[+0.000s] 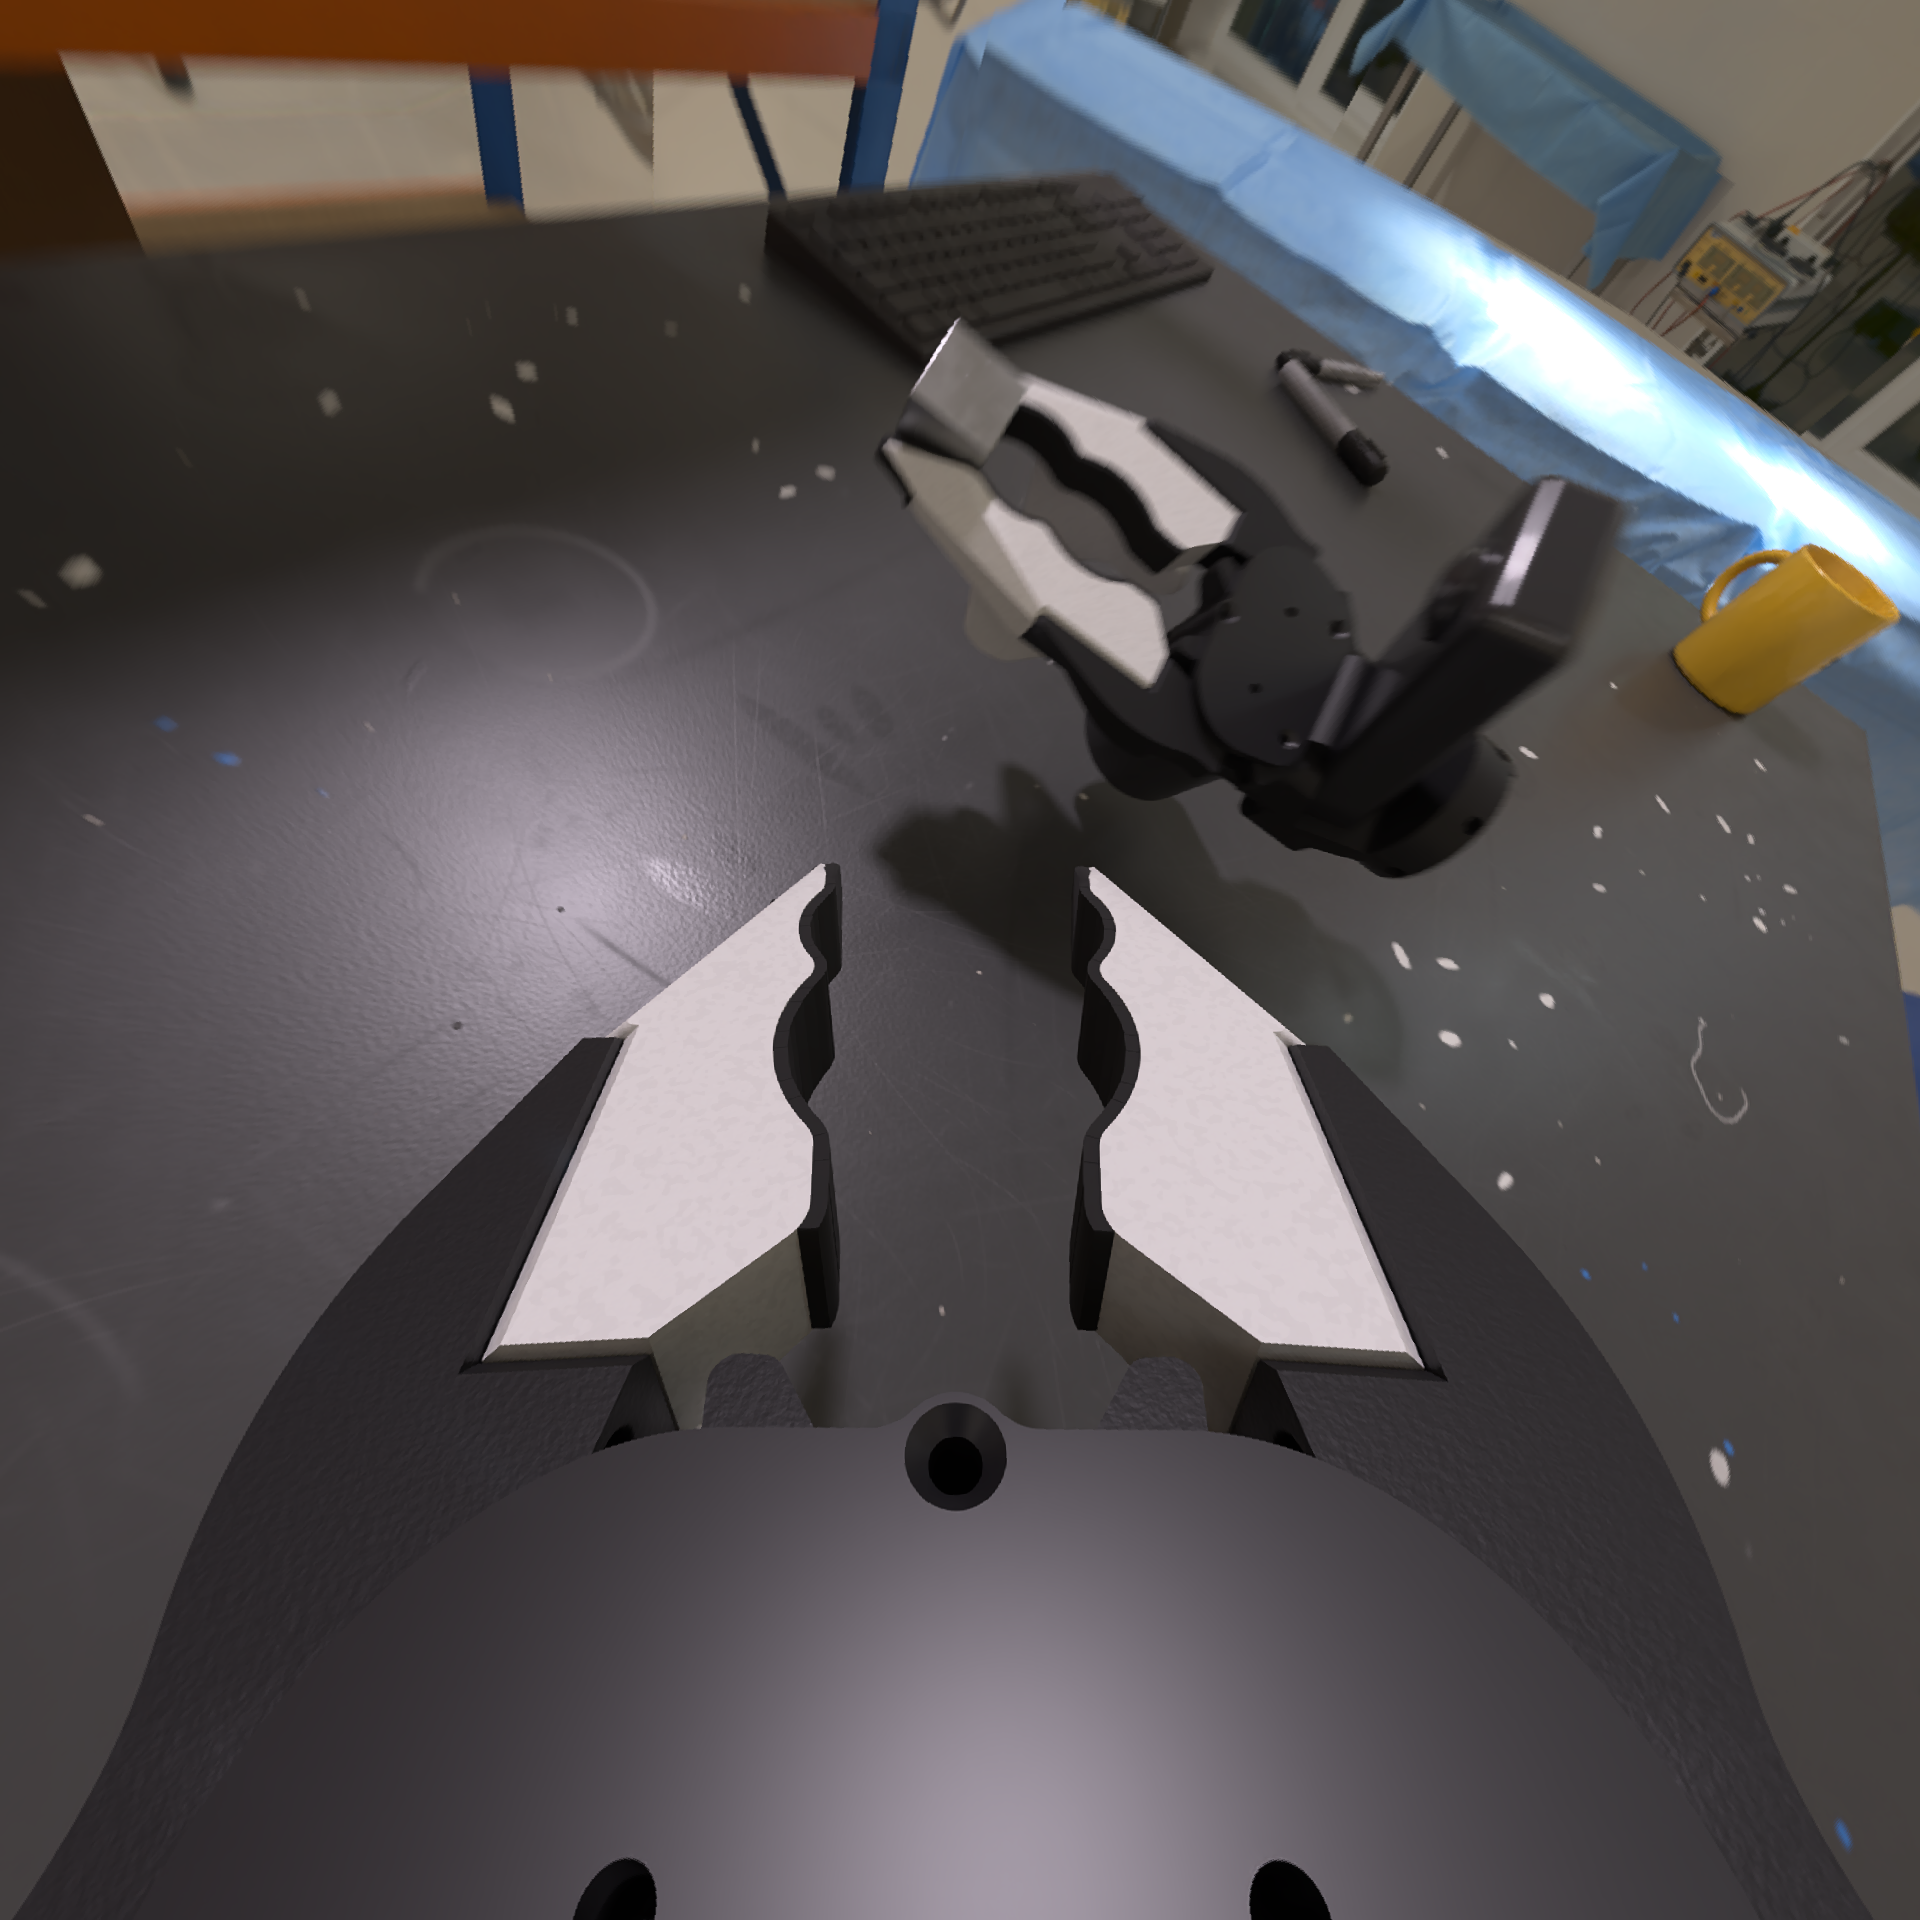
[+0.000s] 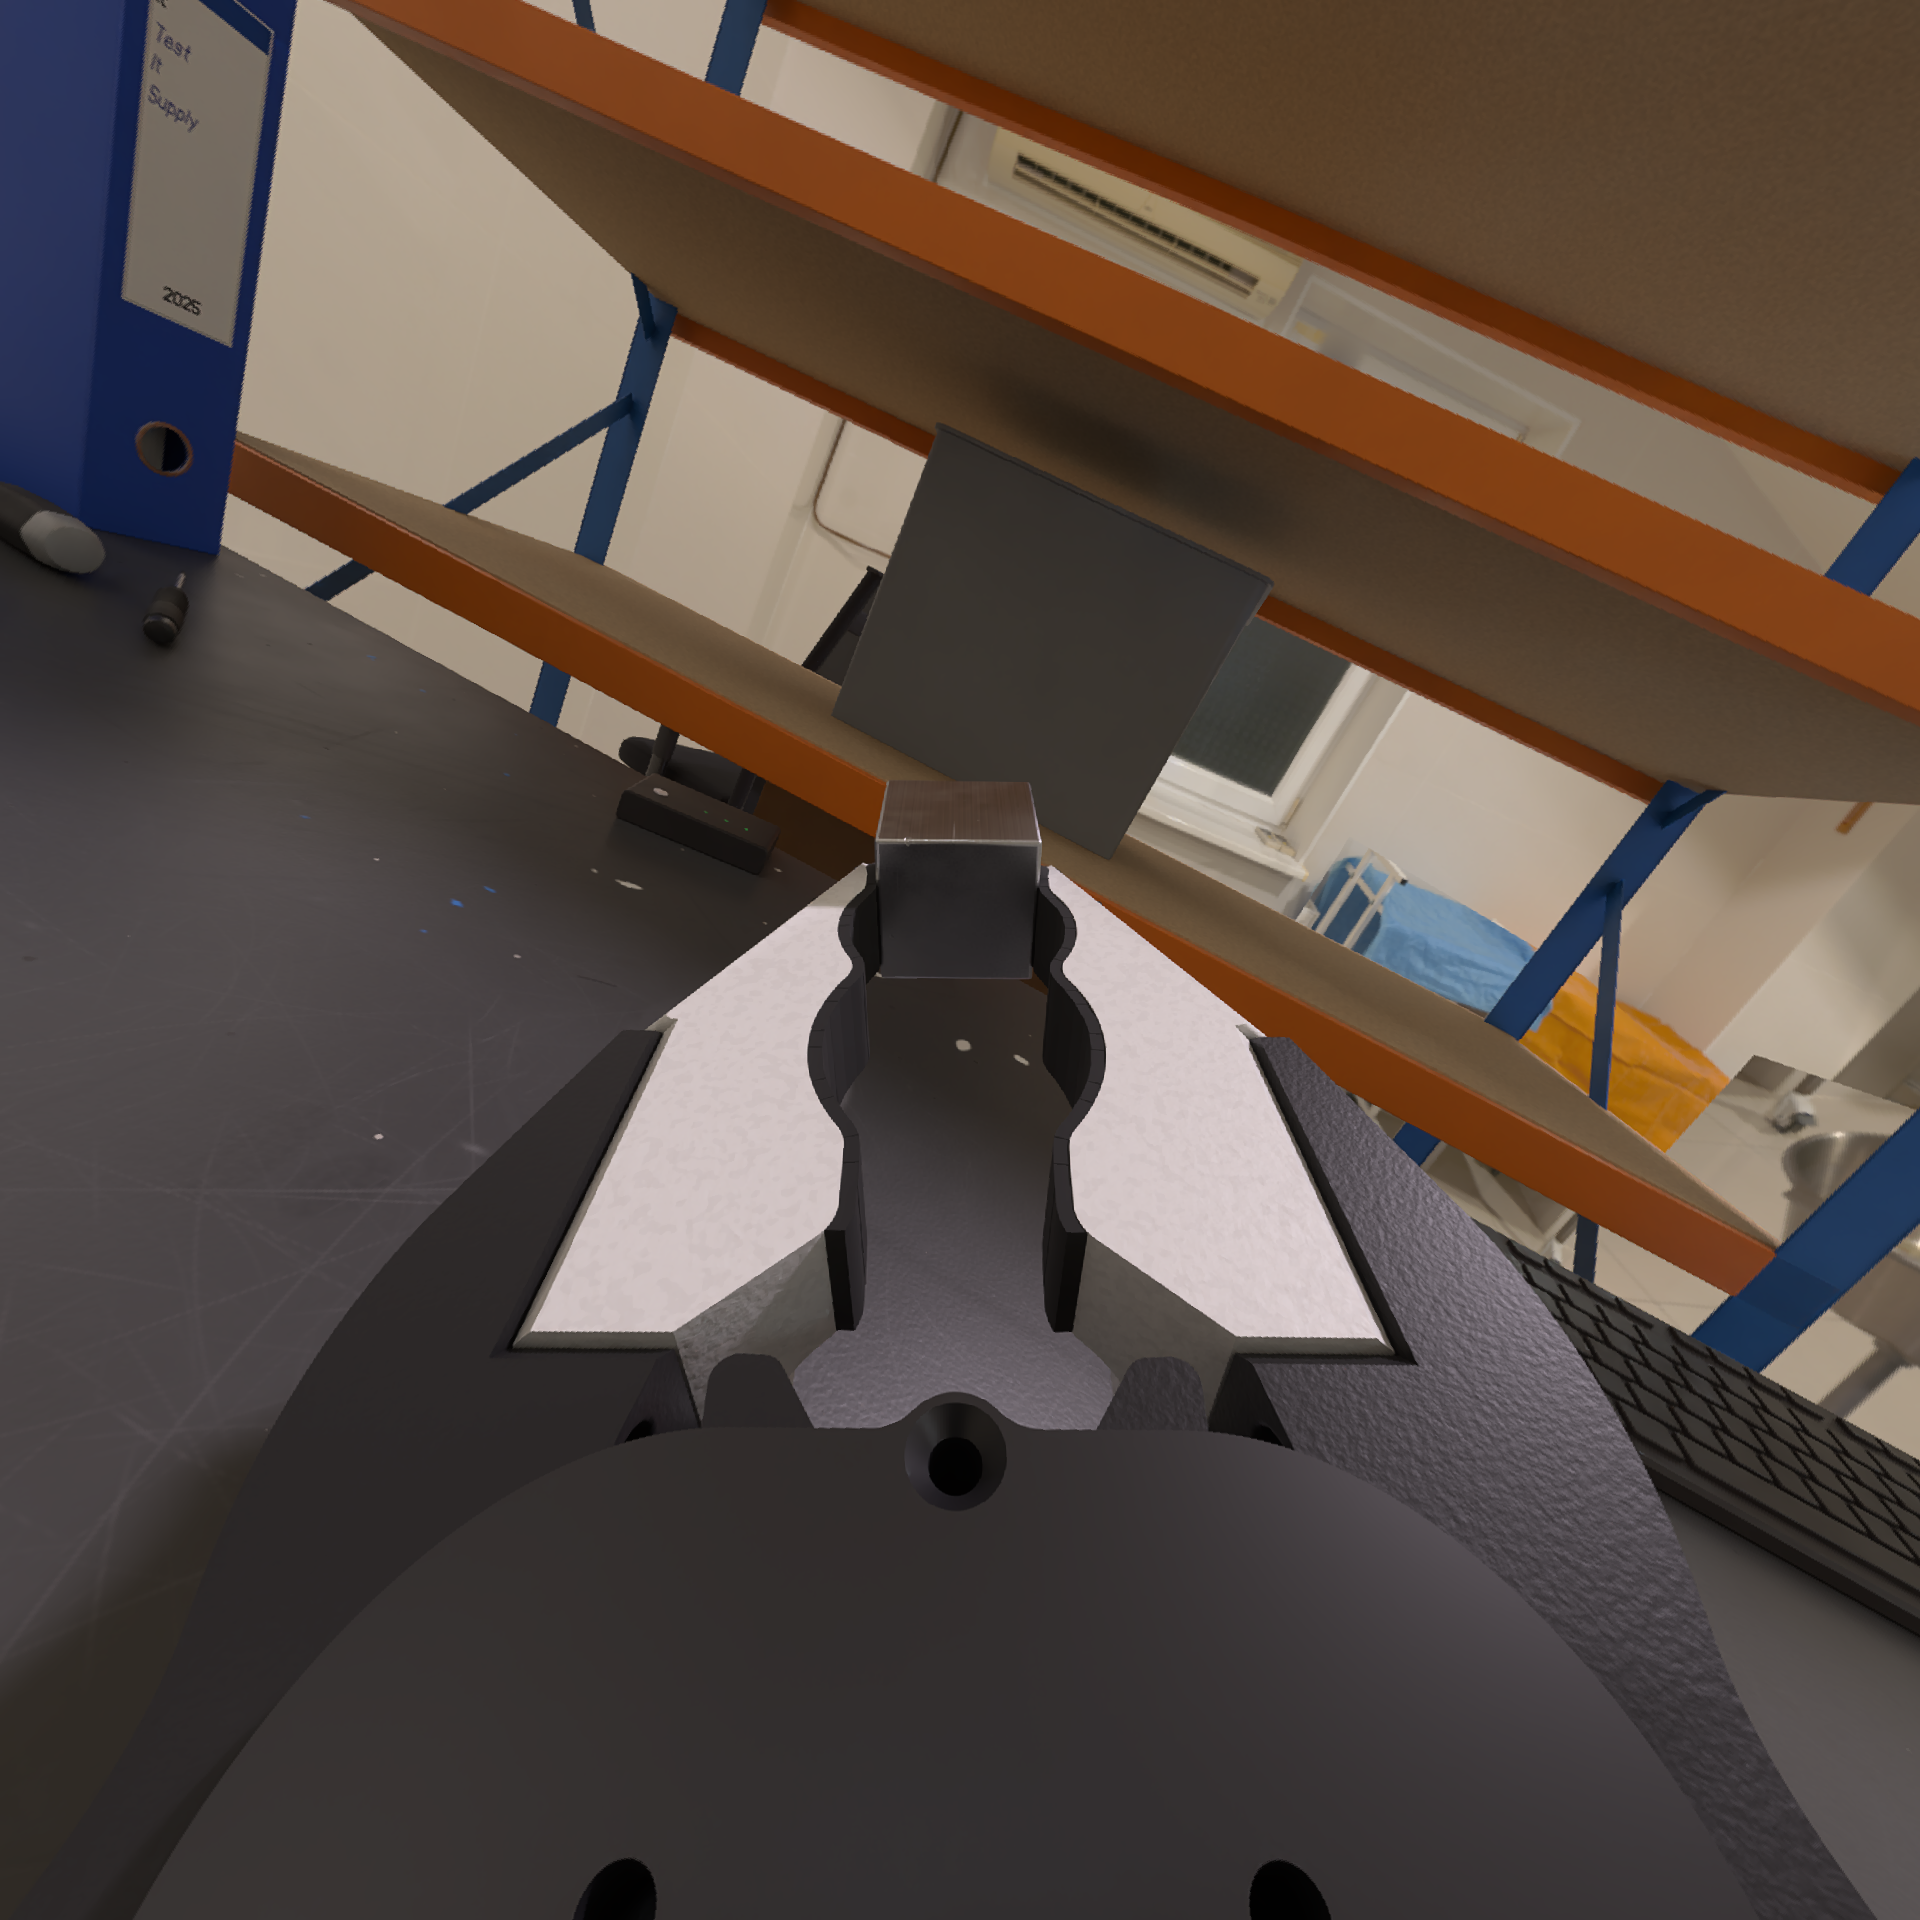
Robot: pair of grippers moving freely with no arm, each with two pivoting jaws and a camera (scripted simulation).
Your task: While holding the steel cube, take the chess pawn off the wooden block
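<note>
Right gripper [image 2: 956,883] pinches the steel cube [image 2: 956,883] at the very fingertips, both pads flat on opposite faces, cube lifted clear of the black table [image 2: 260,935]. In the left wrist view the same gripper [image 1: 935,436] hangs tilted above the table, on the near side of the keyboard [image 1: 987,260], cube [image 1: 961,400] poking out past the tips.

Left gripper [image 1: 956,894]: fingers spread, nothing between them, only bare tabletop [image 1: 416,883] below.

Chess pawn and wooden block: neither can be picked out for certain. A small pale shape [image 1: 992,634] shows just under the right gripper's fingers, on the near side of the keyboard; it may be the pawn or the block, mostly hidden. Cannot tell which.

Step in hand, as judged: bring the empty left gripper to the pawn while the right one keeps its hold.

Doing it well:
- Right grip is shallow, at the tips only. Hold it level and quiet; any jolt risks the cube slipping.
- The right gripper sits over the likely target. Ease it toward the keyboard side first so the left has a clean lane.
- Come at the pawn from the side away from the keyboard, fingers wide, closing low on its stem.
- Lift straight up so the block is not dragged.

Yellow mug [image 1: 1787,634] and dark marker [image 1: 1330,416] lie right of the keyboard, well apart from the work.
</note>
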